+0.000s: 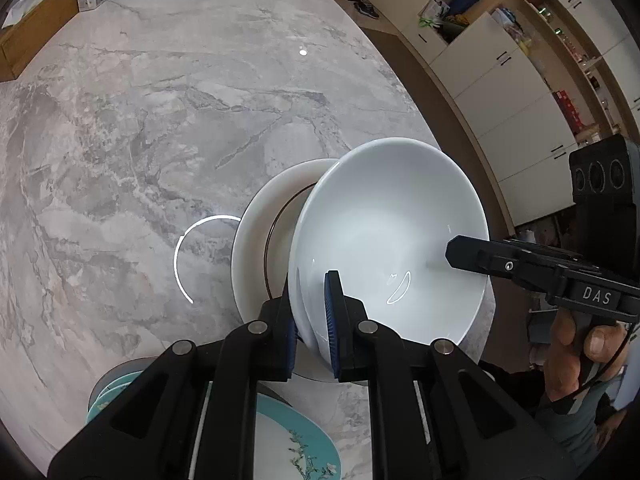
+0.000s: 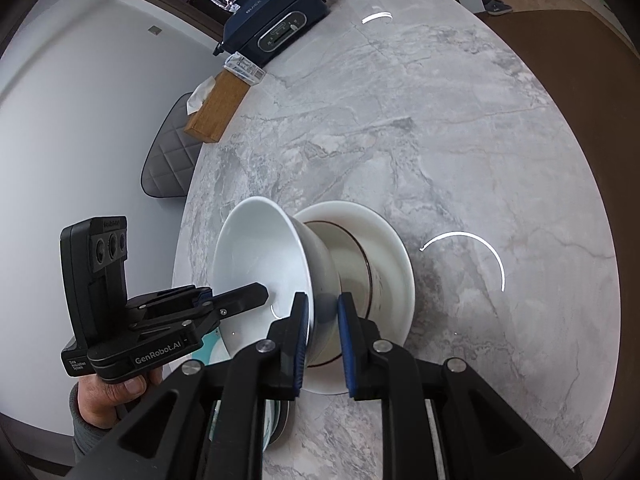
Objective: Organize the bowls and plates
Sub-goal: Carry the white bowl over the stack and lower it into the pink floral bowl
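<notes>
You hold the white bowl with both tools at the same time. The left gripper is clenched on the near rim of the bowl, one pad inside and one pad outside. The right gripper is clamped on the opposite wall of the bowl, with the rim between its pads.

The bowl is tilted and appears to be in the air over the marble table, just above a cream plate that has a dark ring. Whether its foot already touches this plate, I cannot tell. Near you there is a stack of teal plates with a flower pattern.

I judge the bowl to be glazed ceramic: stiff, rather heavy for a thin-edge grip, smooth and slippery under the pads, and easy to chip if it knocks the plate. The rim is the only good place to hold it, and two opposite points, as you have now, should stop it from swinging. Keep both grips firm and level the bowl before it meets the plate. Do not let one side go first, because the bowl could pivot and slide out.
</notes>
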Available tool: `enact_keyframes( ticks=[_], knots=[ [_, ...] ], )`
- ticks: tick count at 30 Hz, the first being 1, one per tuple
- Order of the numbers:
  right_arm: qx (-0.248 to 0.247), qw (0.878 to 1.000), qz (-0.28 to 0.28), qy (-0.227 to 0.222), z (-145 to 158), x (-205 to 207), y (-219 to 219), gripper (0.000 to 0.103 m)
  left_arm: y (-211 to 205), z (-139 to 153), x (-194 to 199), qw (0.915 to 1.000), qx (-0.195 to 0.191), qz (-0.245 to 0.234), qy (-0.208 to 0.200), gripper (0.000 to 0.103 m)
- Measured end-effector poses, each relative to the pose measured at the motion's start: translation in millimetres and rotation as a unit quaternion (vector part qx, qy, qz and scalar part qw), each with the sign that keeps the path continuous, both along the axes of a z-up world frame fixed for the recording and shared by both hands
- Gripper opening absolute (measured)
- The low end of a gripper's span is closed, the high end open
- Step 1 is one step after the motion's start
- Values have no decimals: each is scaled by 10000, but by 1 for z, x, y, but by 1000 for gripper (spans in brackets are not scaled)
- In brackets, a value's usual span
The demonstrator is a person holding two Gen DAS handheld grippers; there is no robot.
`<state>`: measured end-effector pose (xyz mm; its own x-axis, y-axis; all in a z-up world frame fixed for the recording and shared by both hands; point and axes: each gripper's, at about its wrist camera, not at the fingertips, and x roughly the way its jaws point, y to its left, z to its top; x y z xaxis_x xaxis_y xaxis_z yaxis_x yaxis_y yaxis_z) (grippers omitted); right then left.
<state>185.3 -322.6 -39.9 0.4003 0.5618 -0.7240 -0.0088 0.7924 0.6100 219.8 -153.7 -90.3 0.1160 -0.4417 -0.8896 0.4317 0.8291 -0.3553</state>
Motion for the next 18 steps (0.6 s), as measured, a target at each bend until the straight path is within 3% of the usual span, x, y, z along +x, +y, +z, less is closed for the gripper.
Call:
enact_keyframes(
  ticks=[10,18],
  knots=[
    [-2,9999,13,125,-15,-2,3,17,-4,-14,-3,9997,209,-20,-124,10],
    [-166,9998,47,123,-19,1,8,17,-11,-12,-5,9967,527,-89,-606,11]
  ],
)
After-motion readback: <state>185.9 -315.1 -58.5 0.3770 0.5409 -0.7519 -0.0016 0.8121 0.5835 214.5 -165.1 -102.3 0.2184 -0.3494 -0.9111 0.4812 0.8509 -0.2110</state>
